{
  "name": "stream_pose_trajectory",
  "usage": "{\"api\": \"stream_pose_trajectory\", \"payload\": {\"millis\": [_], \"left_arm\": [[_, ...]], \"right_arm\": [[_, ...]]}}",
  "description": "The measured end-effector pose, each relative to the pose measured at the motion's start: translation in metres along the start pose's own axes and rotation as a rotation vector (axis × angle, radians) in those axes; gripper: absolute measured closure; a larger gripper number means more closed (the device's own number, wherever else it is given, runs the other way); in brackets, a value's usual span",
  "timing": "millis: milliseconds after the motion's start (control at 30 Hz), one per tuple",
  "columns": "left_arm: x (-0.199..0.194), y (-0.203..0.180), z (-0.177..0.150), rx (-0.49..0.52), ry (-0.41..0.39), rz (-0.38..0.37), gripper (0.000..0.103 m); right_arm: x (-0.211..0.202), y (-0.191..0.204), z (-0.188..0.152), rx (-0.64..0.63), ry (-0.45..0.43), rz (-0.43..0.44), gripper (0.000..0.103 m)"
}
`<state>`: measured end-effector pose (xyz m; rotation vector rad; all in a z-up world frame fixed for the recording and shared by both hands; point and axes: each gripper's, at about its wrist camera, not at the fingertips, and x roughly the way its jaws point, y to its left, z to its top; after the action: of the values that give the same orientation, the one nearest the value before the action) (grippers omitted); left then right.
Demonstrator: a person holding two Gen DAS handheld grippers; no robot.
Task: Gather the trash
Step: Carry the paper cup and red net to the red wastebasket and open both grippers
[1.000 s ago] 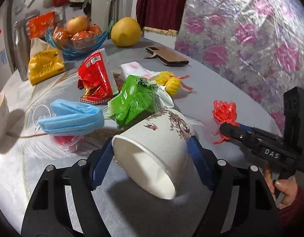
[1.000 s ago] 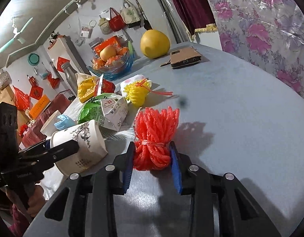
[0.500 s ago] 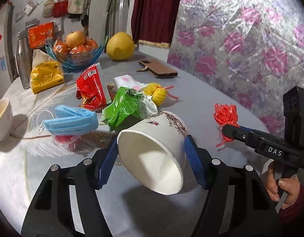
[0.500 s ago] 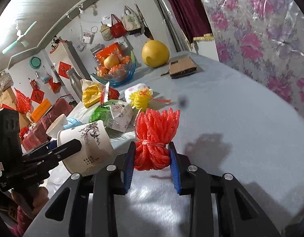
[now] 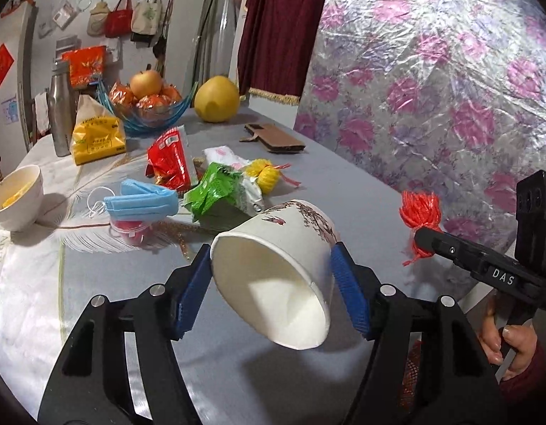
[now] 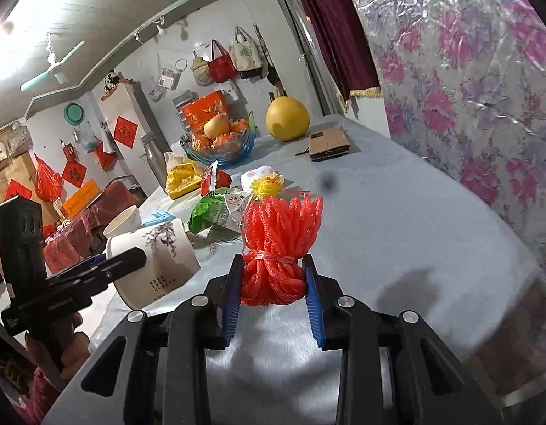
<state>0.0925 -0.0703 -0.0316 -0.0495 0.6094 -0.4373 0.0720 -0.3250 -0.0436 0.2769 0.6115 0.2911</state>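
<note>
The paper cup (image 5: pixel 276 276) is up off the table (image 5: pixel 343 184), squeezed sideways in the left gripper (image 5: pixel 269 294). Its jaws just closed in on it. The right gripper (image 6: pixel 273 294) pinches a red net bundle (image 6: pixel 278 248). More trash lies behind: mask (image 5: pixel 141 203), green wrapper (image 5: pixel 216 191).

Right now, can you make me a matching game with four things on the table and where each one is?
Things:
1. paper cup
2. red net bundle
3. blue face mask
4. apple

Places:
A. in the glass fruit bowl
B. lying flat on the table
C. between the left gripper's pads
D. between the right gripper's pads

Pairs: 1-C, 2-D, 3-B, 4-A
</note>
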Motion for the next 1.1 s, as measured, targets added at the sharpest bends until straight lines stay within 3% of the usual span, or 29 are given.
{"api": "stream_pose_trajectory", "payload": {"millis": [300,767,1100], "left_arm": [[-0.023,-0.039,-0.003,0.050,-0.031,-0.029,0.037],[-0.029,-0.139,-0.021,0.156,-0.011,-0.177,0.037],[-0.006,-0.206,-0.047,0.248,0.081,-0.273,0.037]], "right_arm": [[-0.056,-0.018,-0.019,0.016,-0.047,-0.037,0.070],[-0.147,-0.074,-0.057,0.048,-0.107,-0.139,0.070],[-0.168,-0.131,-0.101,0.108,-0.015,-0.254,0.070]]}}
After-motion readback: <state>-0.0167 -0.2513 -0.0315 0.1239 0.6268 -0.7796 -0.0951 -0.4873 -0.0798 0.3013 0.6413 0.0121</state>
